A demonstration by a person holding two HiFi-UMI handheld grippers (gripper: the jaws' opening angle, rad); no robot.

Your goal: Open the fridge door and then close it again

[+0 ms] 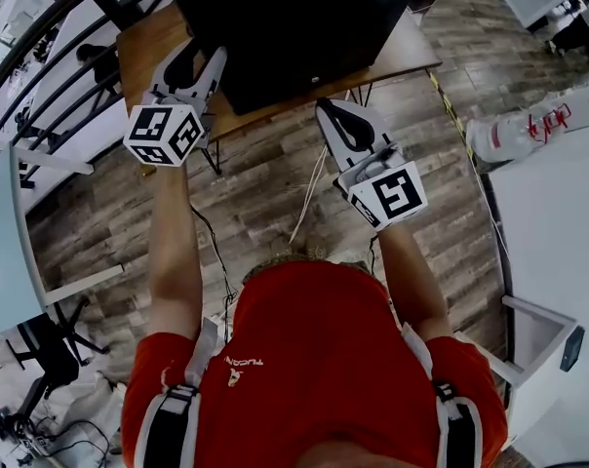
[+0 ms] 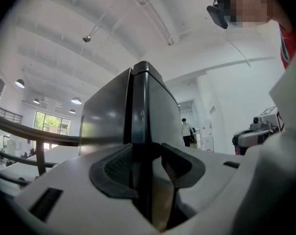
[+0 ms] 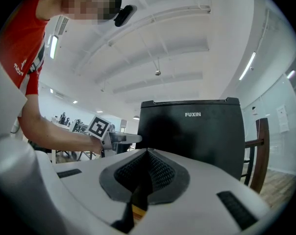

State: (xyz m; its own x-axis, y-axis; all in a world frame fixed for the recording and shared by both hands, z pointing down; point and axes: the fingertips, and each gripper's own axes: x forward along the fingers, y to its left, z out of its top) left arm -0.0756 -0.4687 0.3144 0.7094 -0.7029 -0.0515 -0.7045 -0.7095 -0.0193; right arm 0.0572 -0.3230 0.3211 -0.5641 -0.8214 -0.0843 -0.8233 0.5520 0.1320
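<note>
- Head view: the black fridge (image 1: 304, 27) stands on a wooden table (image 1: 143, 42), and its door looks shut.
- Left gripper (image 1: 199, 64) — jaws spread wide at the fridge's left front corner, with the door edge lined up between them but not pinched.
- Right gripper (image 1: 330, 113) — jaws pressed together on nothing, just short of the fridge's front.
- Either the opening has not begun or the closing is already done; I cannot tell which.

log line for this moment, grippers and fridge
fridge: door looks closed | left gripper: open, lined up on fridge's corner edge | right gripper: shut, empty, facing fridge front
</note>
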